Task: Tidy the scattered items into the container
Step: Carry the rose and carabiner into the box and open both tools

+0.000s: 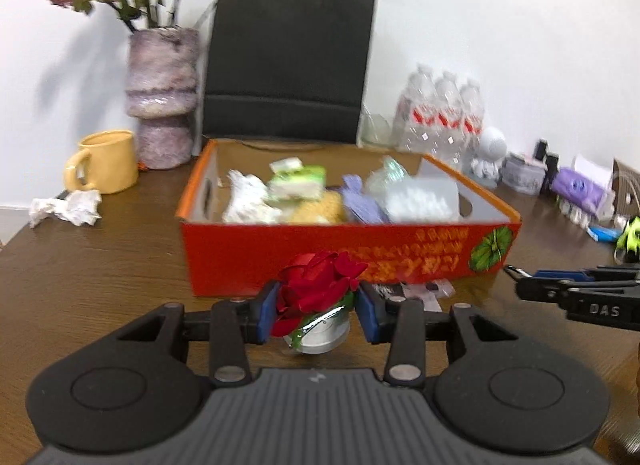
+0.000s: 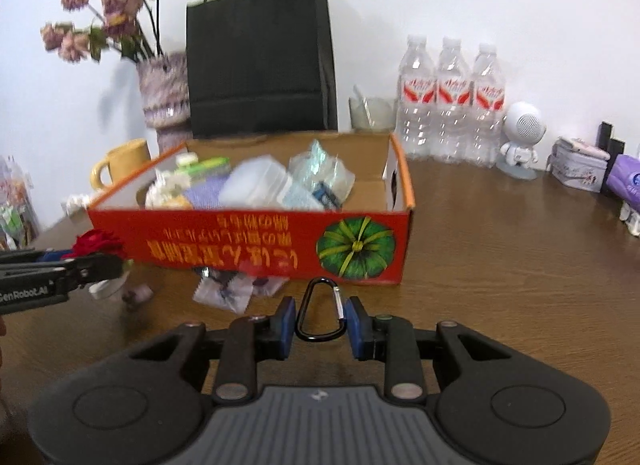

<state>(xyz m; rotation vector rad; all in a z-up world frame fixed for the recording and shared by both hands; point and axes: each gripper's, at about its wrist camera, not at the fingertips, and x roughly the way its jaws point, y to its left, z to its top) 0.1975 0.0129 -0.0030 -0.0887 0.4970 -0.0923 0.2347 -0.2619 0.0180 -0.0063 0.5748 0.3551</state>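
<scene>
An orange-red cardboard box [image 1: 400, 261] [image 2: 248, 241] stands on the brown table, holding several items: tissue, a green pack, a clear plastic case. My left gripper [image 1: 318, 307] is shut on a small red rose [image 1: 320, 285] in a clear and silver pot, held just in front of the box's near wall. My right gripper [image 2: 321, 321] is shut on a black carabiner [image 2: 320, 311], also in front of the box, near its pumpkin picture. A small printed packet [image 2: 224, 289] [image 1: 420, 289] lies on the table against the box's front. Each gripper shows at the edge of the other's view.
Behind the box stand a black paper bag [image 1: 288, 61], a vase of dried flowers [image 1: 162, 97], a yellow mug [image 1: 106, 161] and three water bottles [image 2: 452, 105]. Crumpled tissue [image 1: 66, 207] lies by the mug. A white robot figure [image 2: 520, 141], tins and packs line the right.
</scene>
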